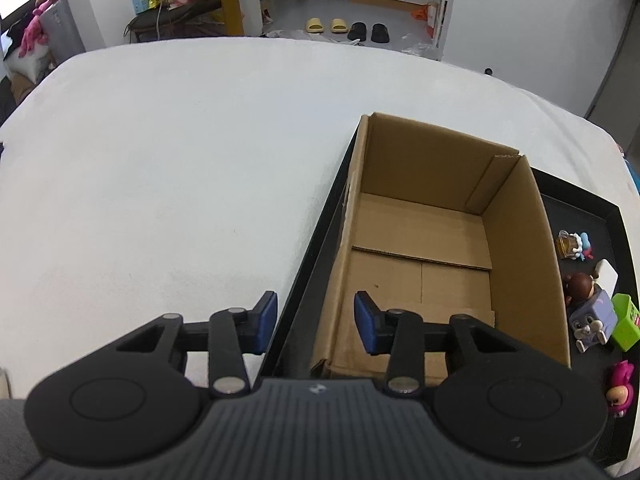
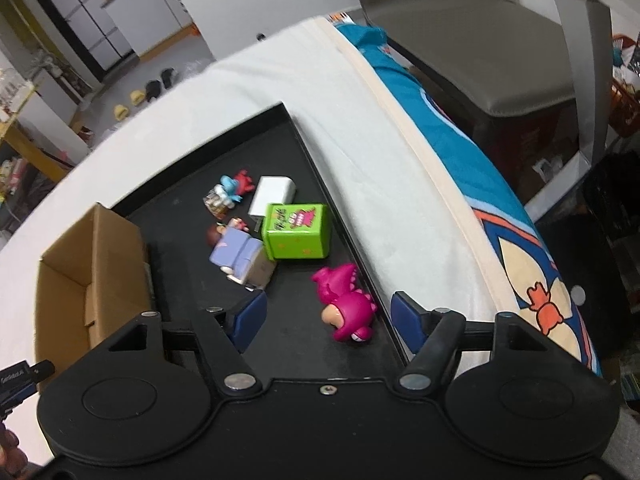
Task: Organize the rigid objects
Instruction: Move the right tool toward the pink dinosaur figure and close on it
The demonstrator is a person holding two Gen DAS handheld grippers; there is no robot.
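A white-covered table carries a black tray directly on it, and along its far right edge lies what looks like a blue patterned cloth.

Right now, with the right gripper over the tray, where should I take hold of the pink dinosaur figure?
Grip the pink dinosaur figure across its rounded body, coming down from above with the right gripper. It lies tipped over near the black tray rim, spikes along its back, so the plump middle probably gives the pads their surest hold.
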